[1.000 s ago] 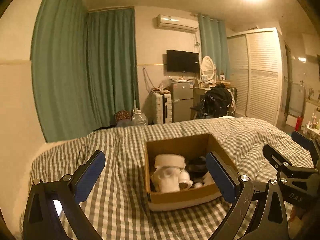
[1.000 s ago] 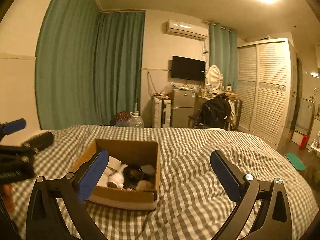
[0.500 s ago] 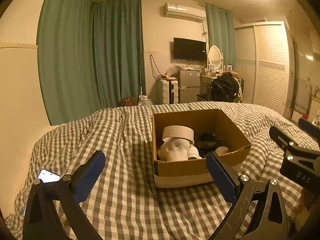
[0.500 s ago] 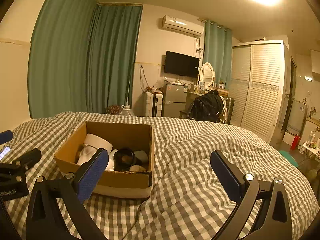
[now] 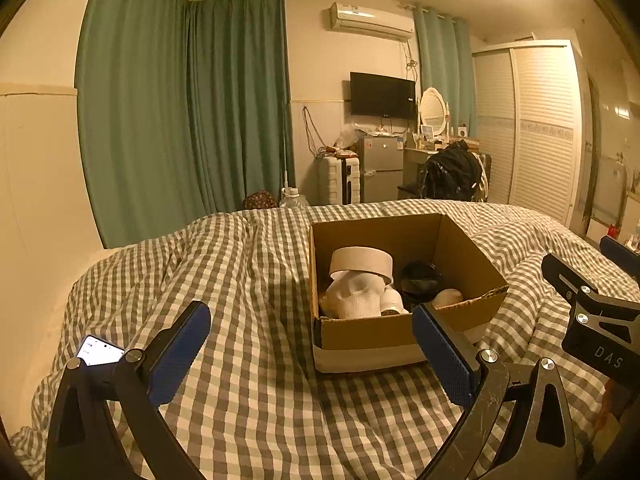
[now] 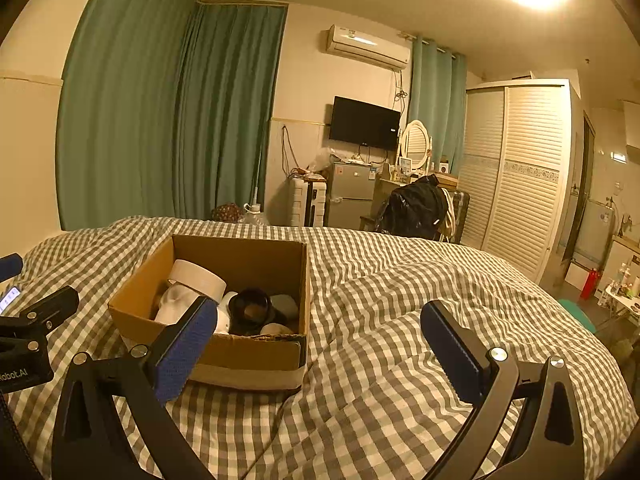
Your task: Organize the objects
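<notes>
An open cardboard box (image 5: 468, 256) sits on the checked bedspread; it also shows in the right wrist view (image 6: 244, 254). Inside lie a roll of tape (image 5: 360, 262), a white sock bundle (image 5: 354, 296), a black round object (image 5: 420, 278) and small pale items. The roll (image 6: 198, 276) and the black object (image 6: 252, 308) also show in the right view. My left gripper (image 5: 310, 348) is open and empty, just short of the box's near left corner. My right gripper (image 6: 314, 344) is open and empty, near the box's right front corner.
A lit phone (image 5: 100, 350) lies on the bedspread (image 5: 248, 280) at the near left. The bed's left edge meets a cream wall. Beyond the bed stand green curtains, a suitcase (image 5: 340, 180), a small fridge (image 5: 380, 168), a chair with a black bag (image 5: 452, 172) and a wardrobe (image 5: 536, 128).
Both grippers tilted down and drew closer to the box, so its contents show more fully. The phone came into the left view. Both stay open.
</notes>
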The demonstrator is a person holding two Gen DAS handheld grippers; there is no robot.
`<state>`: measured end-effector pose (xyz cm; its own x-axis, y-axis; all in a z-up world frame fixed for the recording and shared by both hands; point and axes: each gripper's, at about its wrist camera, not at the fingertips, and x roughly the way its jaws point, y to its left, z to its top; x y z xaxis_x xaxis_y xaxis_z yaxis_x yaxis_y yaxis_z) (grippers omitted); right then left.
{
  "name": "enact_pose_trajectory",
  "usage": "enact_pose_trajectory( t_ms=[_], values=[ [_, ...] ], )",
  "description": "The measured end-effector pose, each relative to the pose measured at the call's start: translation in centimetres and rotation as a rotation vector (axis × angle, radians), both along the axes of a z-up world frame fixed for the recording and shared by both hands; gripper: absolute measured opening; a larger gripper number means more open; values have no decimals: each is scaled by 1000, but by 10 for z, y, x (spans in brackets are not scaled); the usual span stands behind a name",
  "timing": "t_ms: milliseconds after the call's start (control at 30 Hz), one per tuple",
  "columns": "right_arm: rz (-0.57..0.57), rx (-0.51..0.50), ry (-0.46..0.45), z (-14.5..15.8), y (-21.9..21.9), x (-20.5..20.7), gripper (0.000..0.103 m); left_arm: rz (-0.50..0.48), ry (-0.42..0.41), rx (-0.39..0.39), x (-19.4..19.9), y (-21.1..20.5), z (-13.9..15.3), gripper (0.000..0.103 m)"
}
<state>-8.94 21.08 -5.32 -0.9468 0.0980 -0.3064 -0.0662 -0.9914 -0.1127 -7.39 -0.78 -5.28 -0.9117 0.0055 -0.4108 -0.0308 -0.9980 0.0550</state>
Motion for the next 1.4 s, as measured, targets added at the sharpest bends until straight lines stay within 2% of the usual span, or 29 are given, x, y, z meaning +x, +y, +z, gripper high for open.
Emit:
enact_pose_trajectory(
  t_ms=[1400],
  values=[
    [-6,-3,-20,-5,-1,-3,102,12,-1,-23,-3,-2,-3,103]
  ],
)
